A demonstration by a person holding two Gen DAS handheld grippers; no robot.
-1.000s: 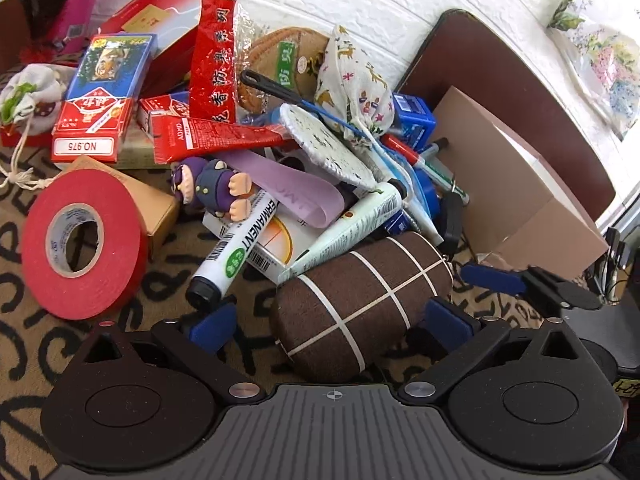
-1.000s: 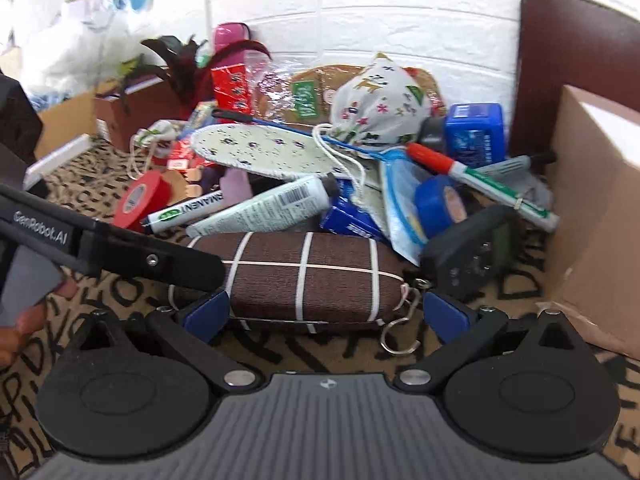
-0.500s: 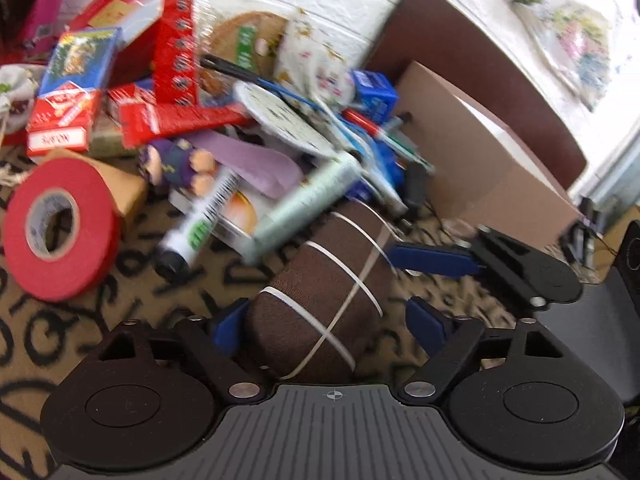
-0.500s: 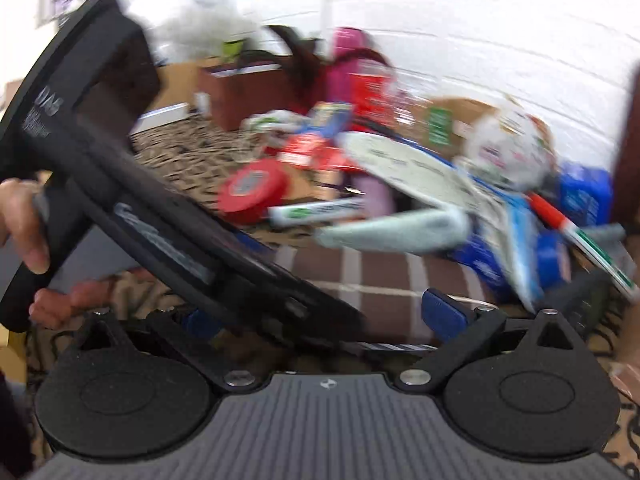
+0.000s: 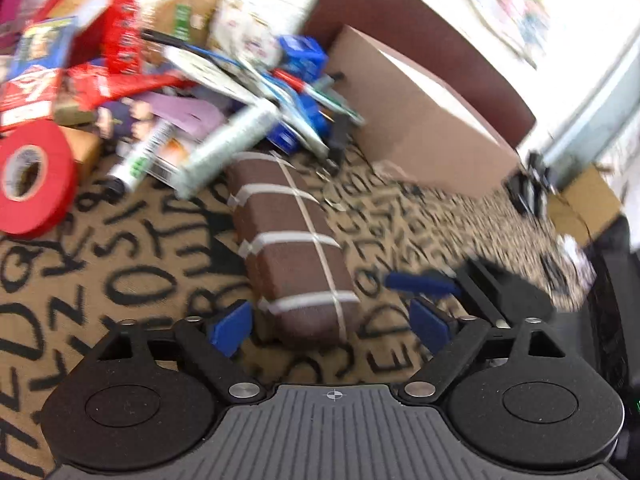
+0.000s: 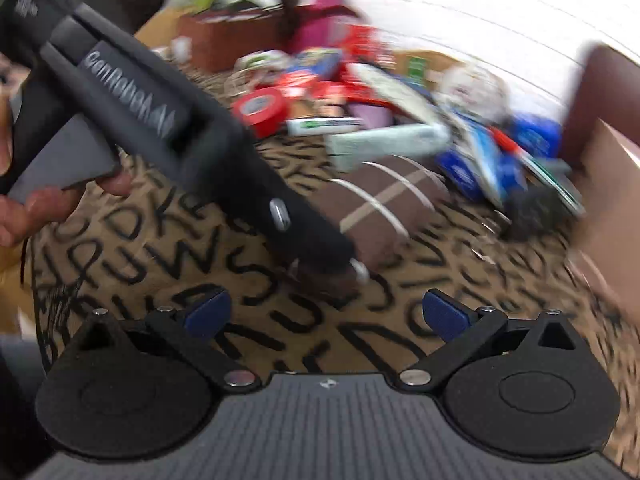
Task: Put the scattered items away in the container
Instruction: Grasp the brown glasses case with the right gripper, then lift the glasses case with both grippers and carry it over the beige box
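A brown case with white stripes [image 5: 296, 248] lies on the lettered tablecloth, its near end between the blue pads of my open left gripper [image 5: 332, 326]; contact is unclear. It also shows in the right wrist view [image 6: 380, 208], partly hidden by the left gripper's black body [image 6: 168, 128]. My right gripper [image 6: 326, 316] is open and empty, a little short of the case. The cardboard box [image 5: 420, 120] stands to the right. A pile of scattered items lies behind: red tape roll [image 5: 32, 176], white marker [image 5: 140, 156], pale green tube [image 5: 228, 148].
A dark brown chair back [image 5: 420, 36] stands behind the box. Red packets [image 5: 116, 28] and a printed pouch [image 5: 244, 40] sit at the back of the pile. A small brown box [image 5: 584, 200] is at the far right. Both views are blurred.
Both grippers have pulled back from the pile. The case has swung end-on toward my left gripper and lies clear of the pile. The right gripper no longer straddles it.
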